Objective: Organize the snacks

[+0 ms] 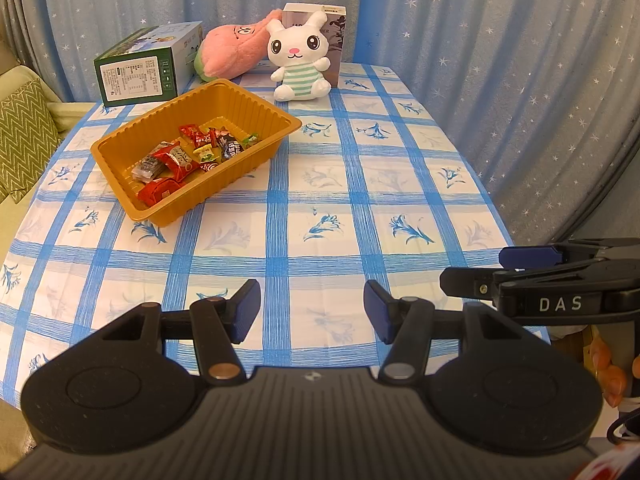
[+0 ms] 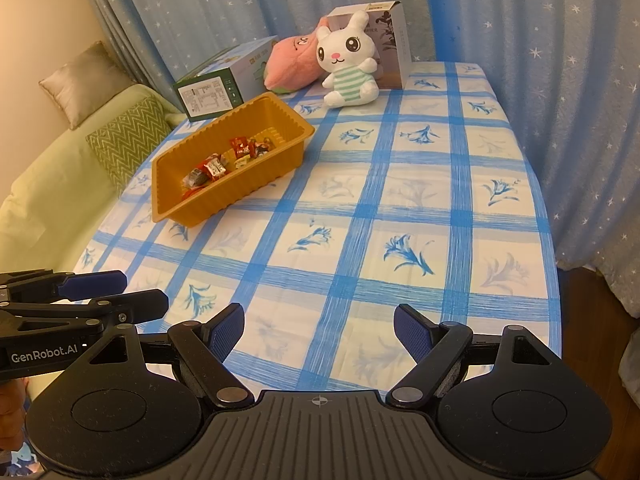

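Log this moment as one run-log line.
left gripper: open, empty | right gripper: open, empty | wrapped snacks: in orange tray | tablecloth: no loose snacks visible

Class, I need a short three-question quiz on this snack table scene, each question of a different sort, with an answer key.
1. True or false: the wrapped snacks lie inside the orange tray.
2. Multiple choice: the white rabbit plush sits directly in front of A) the upright box, B) a green bottle, C) a metal pot.
3. Fill in: both the left gripper and the right gripper have their jaws ____ and hold nothing.

Key: 1 true; 2 A; 3 open.
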### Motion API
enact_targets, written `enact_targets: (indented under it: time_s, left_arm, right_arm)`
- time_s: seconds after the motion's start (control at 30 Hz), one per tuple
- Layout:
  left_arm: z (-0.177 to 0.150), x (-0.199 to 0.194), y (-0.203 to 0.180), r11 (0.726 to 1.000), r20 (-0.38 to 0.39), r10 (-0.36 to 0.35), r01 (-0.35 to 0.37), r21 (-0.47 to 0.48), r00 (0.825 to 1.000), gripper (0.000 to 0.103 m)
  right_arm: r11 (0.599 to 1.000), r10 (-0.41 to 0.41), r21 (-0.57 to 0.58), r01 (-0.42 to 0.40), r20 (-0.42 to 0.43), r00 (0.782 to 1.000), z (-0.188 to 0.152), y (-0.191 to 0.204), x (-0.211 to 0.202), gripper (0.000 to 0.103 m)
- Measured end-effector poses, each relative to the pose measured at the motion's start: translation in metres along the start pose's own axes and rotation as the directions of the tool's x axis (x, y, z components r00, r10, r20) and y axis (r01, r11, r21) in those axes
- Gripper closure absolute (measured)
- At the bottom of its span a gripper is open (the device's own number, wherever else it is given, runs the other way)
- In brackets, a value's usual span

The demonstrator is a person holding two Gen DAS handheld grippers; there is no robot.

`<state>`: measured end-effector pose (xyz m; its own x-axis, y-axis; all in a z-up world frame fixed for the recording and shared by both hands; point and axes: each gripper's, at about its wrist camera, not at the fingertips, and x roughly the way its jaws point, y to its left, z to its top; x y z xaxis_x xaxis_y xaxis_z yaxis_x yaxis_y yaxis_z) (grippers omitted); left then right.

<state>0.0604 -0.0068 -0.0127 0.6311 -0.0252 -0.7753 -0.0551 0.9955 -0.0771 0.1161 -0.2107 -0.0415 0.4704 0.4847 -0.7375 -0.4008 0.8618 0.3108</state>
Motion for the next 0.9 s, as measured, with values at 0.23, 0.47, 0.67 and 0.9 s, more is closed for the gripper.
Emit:
enact_targets:
  time_s: [0.23, 0.47, 0.67, 0.9]
  left_arm:
    - [-0.0001, 0.0, 0.0, 1.0, 0.0, 0.001, -0.001, 0.0, 1.0, 0.049]
    - [-0.0001, -0.0005, 0.0017, 1.0, 0.0, 0.001, -0.001, -0.001, 1.0, 0.049]
    - [-0.0002, -0.0008, 0.0027, 1.0, 0.001, 0.001, -0.001, 0.0, 1.0, 0.049]
    - [0.0005, -0.001, 0.005, 1.0, 0.001, 0.0, 0.0, -0.002, 1.0, 0.049]
  right_arm:
    - [1.0, 0.0, 0.0, 0.0, 0.0, 1.0, 0.0001, 0.0001, 0.0002, 0.021]
    - [1.0, 0.001, 0.0, -0.001, 0.0, 1.0, -0.0001, 0.001, 0.0005, 0.021]
    - [1.0, 0.0, 0.0, 0.0, -0.001, 1.0, -0.0001, 0.0015, 0.0007, 0.021]
    - [1.0, 0.0, 0.0, 0.0, -0.001, 1.0, 0.0002, 0.0012, 0.0009, 0.021]
